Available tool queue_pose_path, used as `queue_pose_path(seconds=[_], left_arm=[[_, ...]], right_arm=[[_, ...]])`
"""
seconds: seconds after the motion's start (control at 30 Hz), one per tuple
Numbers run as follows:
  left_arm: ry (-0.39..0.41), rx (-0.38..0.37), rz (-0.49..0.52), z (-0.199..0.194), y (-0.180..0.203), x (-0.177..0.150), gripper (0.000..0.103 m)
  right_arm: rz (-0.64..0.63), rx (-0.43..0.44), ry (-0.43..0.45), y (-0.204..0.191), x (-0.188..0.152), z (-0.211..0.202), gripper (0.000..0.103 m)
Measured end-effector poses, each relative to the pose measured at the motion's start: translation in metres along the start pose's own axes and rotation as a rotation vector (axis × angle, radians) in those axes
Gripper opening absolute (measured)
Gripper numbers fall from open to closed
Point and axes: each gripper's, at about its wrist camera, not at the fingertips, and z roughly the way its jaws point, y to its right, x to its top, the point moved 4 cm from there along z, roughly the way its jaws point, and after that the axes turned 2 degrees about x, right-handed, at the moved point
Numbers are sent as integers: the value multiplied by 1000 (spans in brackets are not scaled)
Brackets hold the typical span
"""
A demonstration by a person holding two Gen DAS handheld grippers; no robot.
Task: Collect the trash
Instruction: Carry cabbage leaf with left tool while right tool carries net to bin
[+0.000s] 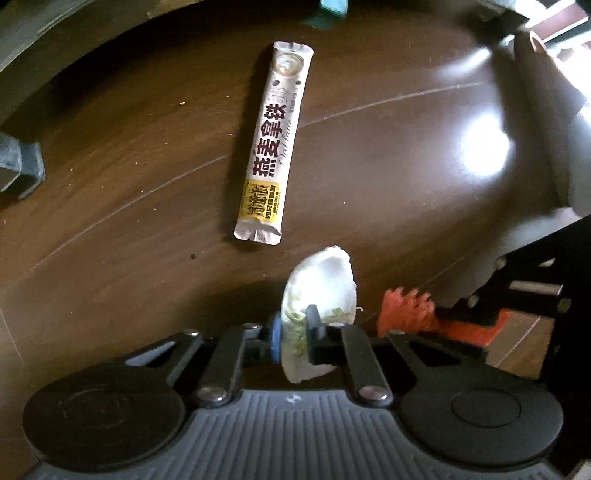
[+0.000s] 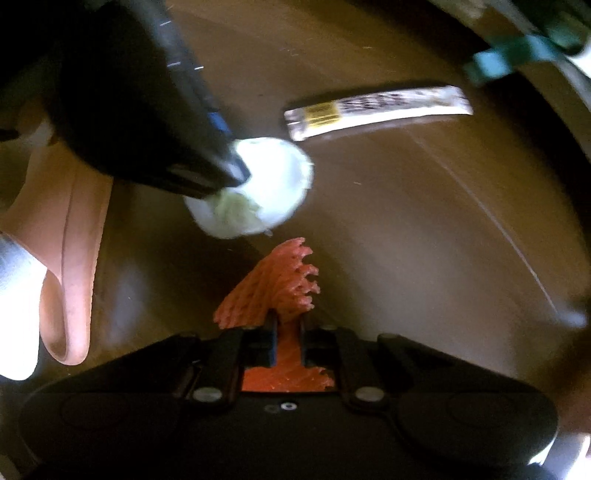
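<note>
My left gripper (image 1: 293, 325) is shut on a white cabbage leaf scrap (image 1: 321, 284) and holds it above the dark wooden floor (image 1: 129, 177). My right gripper (image 2: 288, 325) is shut on an orange foam fruit net (image 2: 280, 284). The net also shows at the right of the left wrist view (image 1: 404, 312). The leaf scrap shows in the right wrist view (image 2: 273, 184), held by the left gripper (image 2: 236, 177). A long silver drink-mix sachet (image 1: 275, 144) with dark print and a yellow label lies flat on the floor ahead of both grippers; it also shows in the right wrist view (image 2: 376, 110).
A grey metal furniture foot (image 1: 18, 166) stands at the left edge. A teal object (image 1: 332, 7) sits at the far edge of the floor, also seen in the right wrist view (image 2: 517, 59). A pink slipper (image 2: 70, 266) lies at the left of the right wrist view.
</note>
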Motion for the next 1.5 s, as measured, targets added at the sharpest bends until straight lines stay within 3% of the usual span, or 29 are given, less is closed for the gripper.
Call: queue_pose_path(seconds=[0.27, 0.43, 0.63, 0.8, 1.03, 1.23, 1.5], left_arm=[[53, -24, 26, -47, -9, -3, 5], [105, 6, 81, -91, -11, -2, 5], [205, 60, 148, -178, -11, -4, 5], [336, 112, 148, -268, 5, 1, 5], [553, 150, 114, -396, 37, -19, 5], [719, 222, 42, -486, 54, -43, 5], [913, 315, -37, -590, 61, -64, 5]], right_arm=[[96, -91, 82, 27, -8, -69, 9], [150, -122, 186, 37, -3, -142, 9], [193, -160, 351, 42, -13, -253, 9], [199, -201, 514, 32, -25, -343, 9], [139, -289, 722, 5, -40, -461, 9], [97, -363, 859, -18, -53, -538, 9], [48, -440, 1003, -37, -55, -612, 9]])
